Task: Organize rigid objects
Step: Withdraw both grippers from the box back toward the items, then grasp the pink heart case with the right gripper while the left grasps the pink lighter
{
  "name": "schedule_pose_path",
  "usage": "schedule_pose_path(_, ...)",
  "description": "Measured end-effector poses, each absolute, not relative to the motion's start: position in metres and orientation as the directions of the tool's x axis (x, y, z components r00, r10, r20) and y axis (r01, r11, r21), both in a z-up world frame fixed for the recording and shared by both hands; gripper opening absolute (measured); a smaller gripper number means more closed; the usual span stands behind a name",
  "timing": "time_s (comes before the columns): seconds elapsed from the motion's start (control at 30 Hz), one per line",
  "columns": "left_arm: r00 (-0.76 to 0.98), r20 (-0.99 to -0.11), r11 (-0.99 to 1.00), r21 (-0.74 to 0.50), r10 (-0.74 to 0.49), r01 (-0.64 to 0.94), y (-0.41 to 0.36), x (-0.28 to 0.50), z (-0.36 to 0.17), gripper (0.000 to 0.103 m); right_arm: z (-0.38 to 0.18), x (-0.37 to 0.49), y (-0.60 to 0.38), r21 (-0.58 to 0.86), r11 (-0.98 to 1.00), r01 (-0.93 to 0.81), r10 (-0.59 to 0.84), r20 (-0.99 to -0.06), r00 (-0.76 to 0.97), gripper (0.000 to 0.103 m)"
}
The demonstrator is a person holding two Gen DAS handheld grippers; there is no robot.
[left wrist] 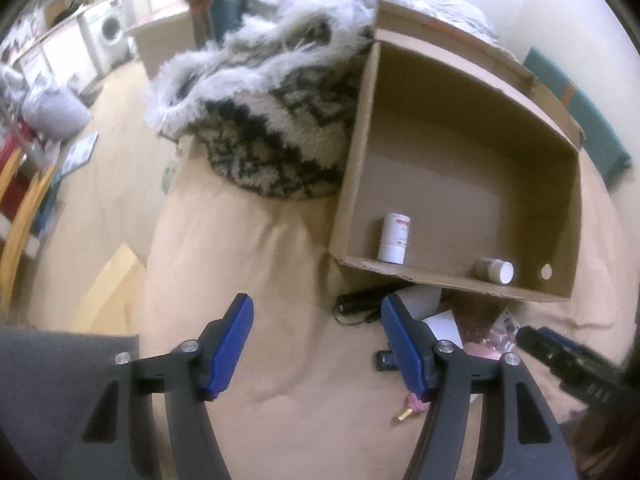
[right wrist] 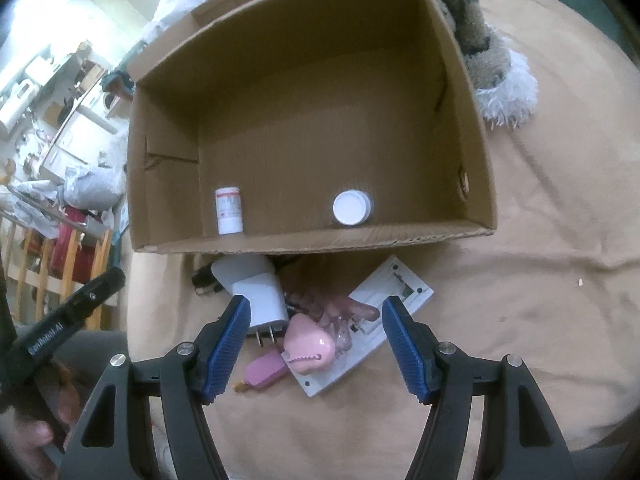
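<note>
While both claws gape empty, clutter (right wrist: 304, 320) crowds the cardboard box's (right wrist: 320, 242) near edge.

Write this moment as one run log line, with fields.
left claw: open, empty | right claw: open above pink case | cardboard box: two bottles inside | pile: outside box

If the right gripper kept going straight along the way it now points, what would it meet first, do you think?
Most likely the pink heart-shaped case, which lies between the open fingers of the right gripper on top of the white panel. Depth is hard to judge in this view.
</note>
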State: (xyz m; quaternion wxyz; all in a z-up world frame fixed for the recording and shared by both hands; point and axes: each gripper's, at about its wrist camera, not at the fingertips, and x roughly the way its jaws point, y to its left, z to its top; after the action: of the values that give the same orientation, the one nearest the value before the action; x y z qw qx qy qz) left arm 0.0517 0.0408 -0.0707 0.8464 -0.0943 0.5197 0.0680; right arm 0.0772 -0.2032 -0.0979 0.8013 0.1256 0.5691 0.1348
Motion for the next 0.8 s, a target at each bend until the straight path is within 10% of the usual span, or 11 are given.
schedule_pose_path(0.53, 0.413, -0.907, 0.95, -0.197, -0.082, -0.244, 0.047, 0.05, -0.071, 0.063, -0.153, 0.08, -0.206, 0.601, 0.794, 0.085, 0.594, -0.798, 0.102, 0.058)
schedule_pose_path(0.8, 0.393, -0.918, 0.958, -0.163, -0.06, -0.235, 0.043, 0.052, -0.077, 0.063, -0.16, 0.089, -0.199, 0.571, 0.818, 0.066, 0.564, -0.82, 0.101, 0.027)
